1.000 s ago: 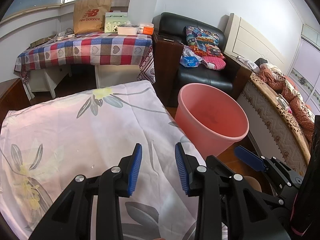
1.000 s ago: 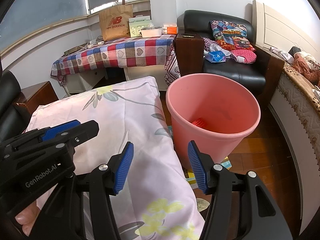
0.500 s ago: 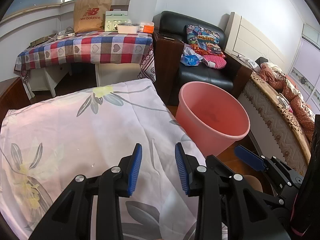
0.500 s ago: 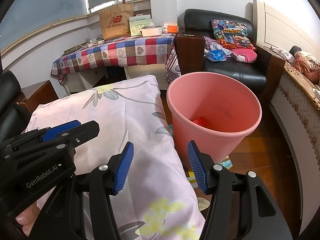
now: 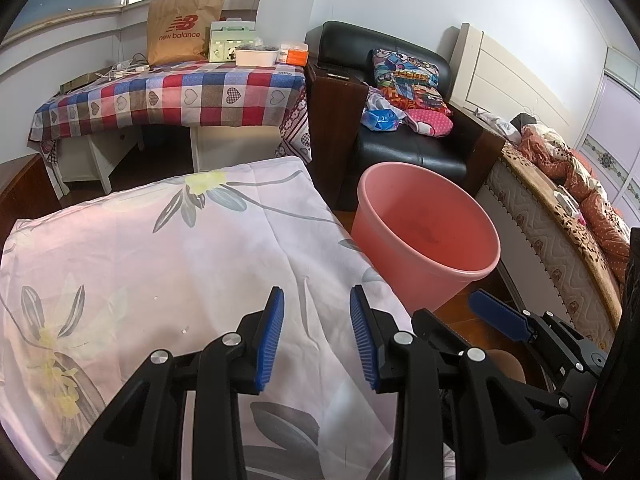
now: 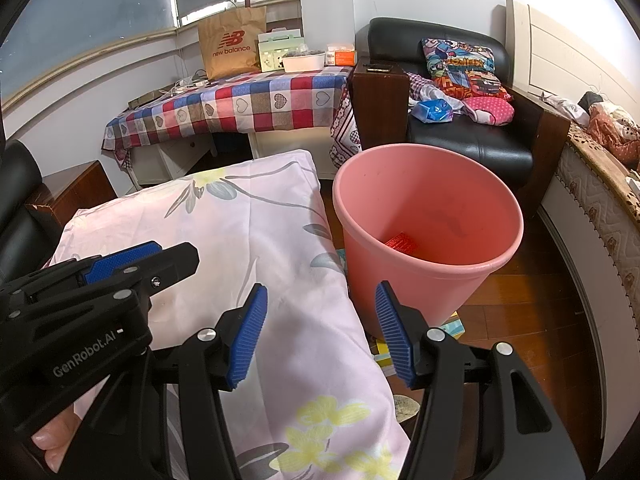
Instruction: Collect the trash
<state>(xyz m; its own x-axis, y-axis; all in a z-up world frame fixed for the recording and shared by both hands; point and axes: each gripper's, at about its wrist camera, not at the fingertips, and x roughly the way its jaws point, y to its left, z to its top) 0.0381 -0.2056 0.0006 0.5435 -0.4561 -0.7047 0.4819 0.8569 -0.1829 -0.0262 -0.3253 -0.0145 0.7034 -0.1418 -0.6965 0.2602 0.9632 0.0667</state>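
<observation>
A pink bucket (image 6: 430, 236) stands on the wooden floor to the right of a table draped in a pale floral cloth (image 6: 256, 248). A red wrapper (image 6: 401, 243) lies at its bottom. My left gripper (image 5: 316, 334) hovers open over the cloth (image 5: 168, 264), nothing between its blue pads. The bucket (image 5: 426, 240) is ahead and right of it. My right gripper (image 6: 320, 330) is open and empty at the table's right edge, just short of the bucket. The left gripper (image 6: 120, 260) shows at the left of the right wrist view.
Small coloured packets (image 6: 452, 326) lie on the floor beside the bucket's base. Behind are a checked-cloth table (image 5: 172, 96) with a paper bag (image 5: 182, 26) and boxes, a black armchair (image 5: 404, 128) with clothes, and a bed (image 5: 556, 216) at the right.
</observation>
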